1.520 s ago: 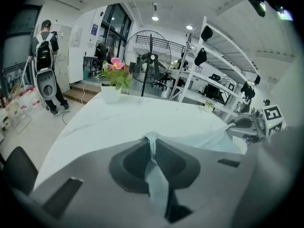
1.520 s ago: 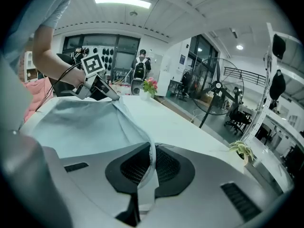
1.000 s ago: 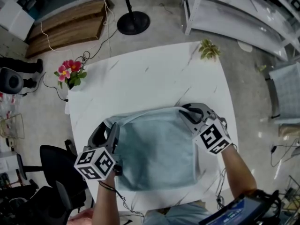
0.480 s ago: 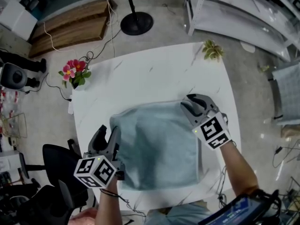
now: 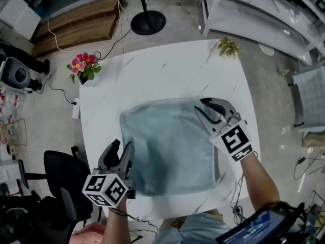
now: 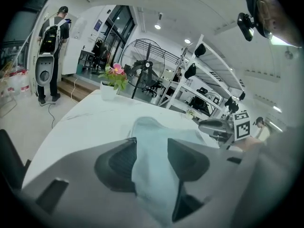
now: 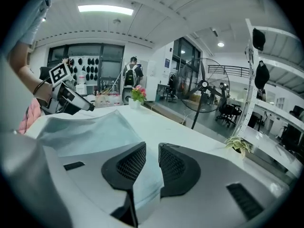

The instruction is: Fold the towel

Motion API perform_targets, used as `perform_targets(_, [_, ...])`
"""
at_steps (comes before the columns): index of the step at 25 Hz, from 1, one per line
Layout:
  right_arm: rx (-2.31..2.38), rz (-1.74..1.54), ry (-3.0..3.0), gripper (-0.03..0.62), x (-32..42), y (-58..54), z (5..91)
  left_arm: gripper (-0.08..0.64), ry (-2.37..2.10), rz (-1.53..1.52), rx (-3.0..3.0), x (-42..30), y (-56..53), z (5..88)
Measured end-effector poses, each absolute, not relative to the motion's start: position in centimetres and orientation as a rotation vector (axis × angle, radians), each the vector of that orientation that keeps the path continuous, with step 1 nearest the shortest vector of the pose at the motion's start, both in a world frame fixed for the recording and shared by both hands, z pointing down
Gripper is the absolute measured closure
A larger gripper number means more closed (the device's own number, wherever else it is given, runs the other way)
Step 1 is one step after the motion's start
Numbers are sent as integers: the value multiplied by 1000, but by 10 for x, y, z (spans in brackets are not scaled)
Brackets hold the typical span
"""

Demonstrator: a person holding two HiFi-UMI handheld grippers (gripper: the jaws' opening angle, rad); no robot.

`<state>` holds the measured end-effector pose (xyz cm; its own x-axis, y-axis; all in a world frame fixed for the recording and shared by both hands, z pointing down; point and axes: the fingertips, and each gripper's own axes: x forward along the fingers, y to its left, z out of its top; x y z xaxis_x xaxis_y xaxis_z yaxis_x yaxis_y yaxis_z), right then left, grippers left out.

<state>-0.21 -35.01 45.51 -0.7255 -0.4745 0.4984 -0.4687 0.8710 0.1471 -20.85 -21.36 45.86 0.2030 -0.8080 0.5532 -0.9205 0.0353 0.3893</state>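
Towel (image 5: 167, 146) lies flat on the near half of the table (image 5: 162, 75), edges roughly square to the table's sides. A second layer shows along its right edge, so we read it as already doubled once. The outline is close to square and we can't call a long axis.

Left gripper (image 5: 123, 147) is at the towel's left edge, toward the table's near side. Its jaws are spread wide and have just closed a little, with cloth between them but the pads not pressing.

Right gripper (image 5: 199, 107) is over the far-right corner. Its jaws stand at a narrow gap and have just been closing, with the hem between them, not clamped.

Our read: neither grips. The next fold needs both grippers on one edge. Right is nearer the far edge, left nearer the near one.
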Motion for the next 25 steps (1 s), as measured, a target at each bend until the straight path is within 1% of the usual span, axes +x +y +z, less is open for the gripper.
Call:
perform_targets(5, [684, 21, -2515, 500, 5, -298, 448, 410, -1547, 257, 1881, -185, -174, 453])
perform_targets(8, [671, 44, -2509, 503, 15, -257, 448, 434, -1487, 280, 1910, -171, -145, 456])
perform_targets(16, [547, 52, -2468, 553, 40, -139, 454, 474, -1381, 392, 1952, -150, -82, 486])
perform_targets(21, [489, 42, -2370, 569, 56, -100, 493, 476, -1366, 489, 1927, -153, -53, 508])
perform_targets(25, [456, 59, -2282, 577, 75, -77, 525, 495, -1375, 566, 1909, -156, -33, 521])
